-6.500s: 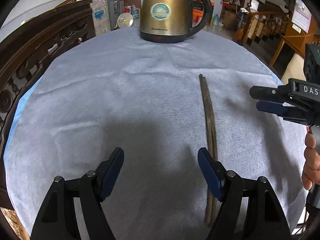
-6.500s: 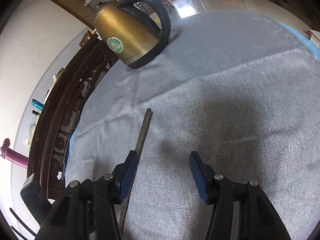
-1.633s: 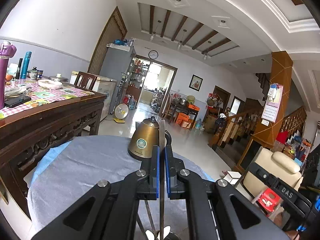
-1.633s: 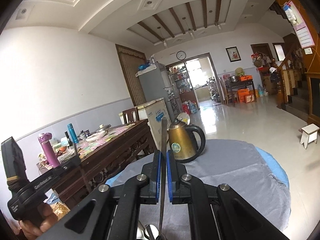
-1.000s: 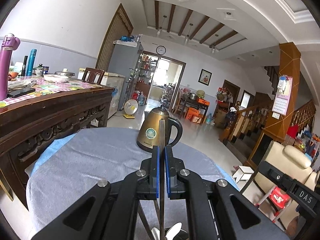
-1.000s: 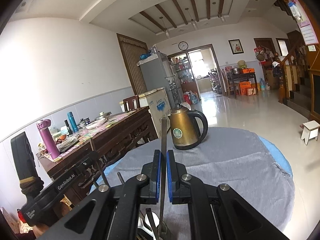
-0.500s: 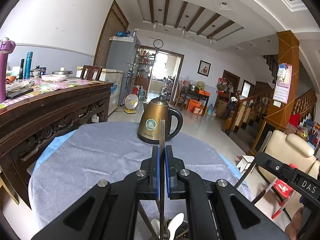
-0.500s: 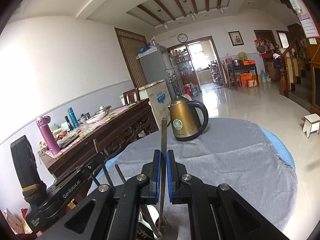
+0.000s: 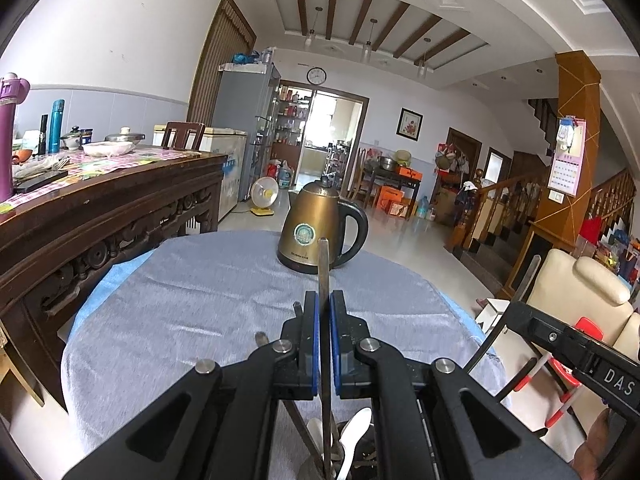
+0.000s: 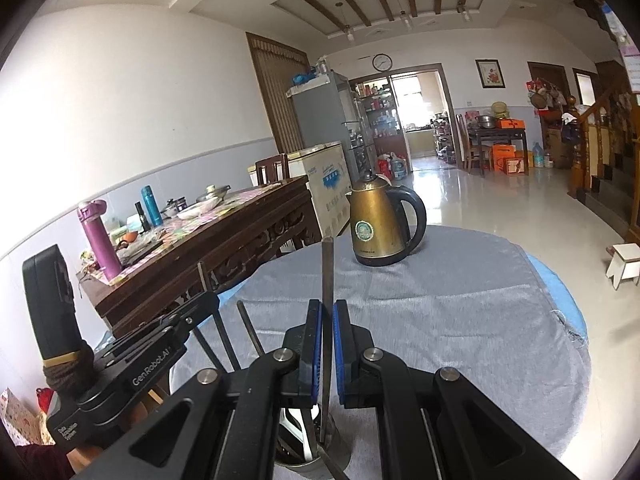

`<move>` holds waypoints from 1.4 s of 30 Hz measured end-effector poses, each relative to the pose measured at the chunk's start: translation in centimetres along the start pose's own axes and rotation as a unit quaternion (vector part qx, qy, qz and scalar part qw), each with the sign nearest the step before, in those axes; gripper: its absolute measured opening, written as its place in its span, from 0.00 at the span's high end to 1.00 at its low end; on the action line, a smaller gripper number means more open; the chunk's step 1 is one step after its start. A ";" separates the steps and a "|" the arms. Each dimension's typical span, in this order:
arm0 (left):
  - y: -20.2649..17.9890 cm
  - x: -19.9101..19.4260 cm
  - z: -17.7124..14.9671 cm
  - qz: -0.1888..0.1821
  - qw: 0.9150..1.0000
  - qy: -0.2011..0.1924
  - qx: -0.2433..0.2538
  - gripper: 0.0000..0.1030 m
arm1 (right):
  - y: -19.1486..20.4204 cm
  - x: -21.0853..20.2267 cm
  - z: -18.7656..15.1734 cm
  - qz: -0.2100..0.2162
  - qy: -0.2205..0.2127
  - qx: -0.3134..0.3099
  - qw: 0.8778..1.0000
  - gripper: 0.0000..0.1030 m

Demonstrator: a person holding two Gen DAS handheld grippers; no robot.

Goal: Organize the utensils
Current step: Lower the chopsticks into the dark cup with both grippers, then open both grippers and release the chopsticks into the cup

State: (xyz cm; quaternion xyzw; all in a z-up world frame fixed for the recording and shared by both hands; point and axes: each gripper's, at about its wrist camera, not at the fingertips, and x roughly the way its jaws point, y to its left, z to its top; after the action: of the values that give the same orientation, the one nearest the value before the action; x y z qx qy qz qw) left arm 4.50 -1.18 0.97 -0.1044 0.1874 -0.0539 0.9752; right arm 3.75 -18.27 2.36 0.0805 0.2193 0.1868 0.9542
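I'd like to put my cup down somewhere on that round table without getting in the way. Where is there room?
Most of the grey cloth lies bare: the wide stretch between the kettle at the far side and the grippers, and out to the right rim. The near edge is crowded: a utensil holder full of cutlery stands under both grippers.

Left claw [image 9: 324, 354] and right claw [image 10: 327, 354] — both clamped tight.

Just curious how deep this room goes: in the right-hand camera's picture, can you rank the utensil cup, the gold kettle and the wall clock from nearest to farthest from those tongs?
1. Utensil cup, right below the tongs.
2. Gold kettle, across the table.
3. Wall clock, on the far wall above the doorway.
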 end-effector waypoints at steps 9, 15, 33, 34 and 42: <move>0.3 0.1 -0.7 0.005 1.000 0.024 -0.001 0.95 | 0.7 -0.1 -0.4 -0.002 0.019 -0.025 0.999 0.94; 0.1 -0.2 -0.9 0.008 0.999 0.037 0.003 0.94 | 1.1 -0.4 -0.4 -0.003 0.027 -0.036 0.999 0.94; 0.8 -1.1 -2.1 -0.001 0.997 0.072 0.001 0.94 | 2.6 -1.2 -1.2 -0.013 0.036 -0.049 0.998 0.94; 0.8 -1.3 -2.2 -0.001 0.997 0.072 0.002 0.94 | 2.7 -1.4 -1.2 -0.013 0.035 -0.051 0.998 0.94; 1.2 -1.7 -2.1 -0.015 0.997 0.081 0.004 0.94 | 3.4 -1.6 -1.4 -0.014 0.035 -0.058 0.998 0.94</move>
State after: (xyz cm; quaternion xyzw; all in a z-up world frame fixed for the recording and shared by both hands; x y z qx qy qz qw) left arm 2.23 -0.12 -0.61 -0.0985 0.2644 -0.0774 0.9562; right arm 0.72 -15.65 2.51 0.0156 0.2427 0.1881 0.9516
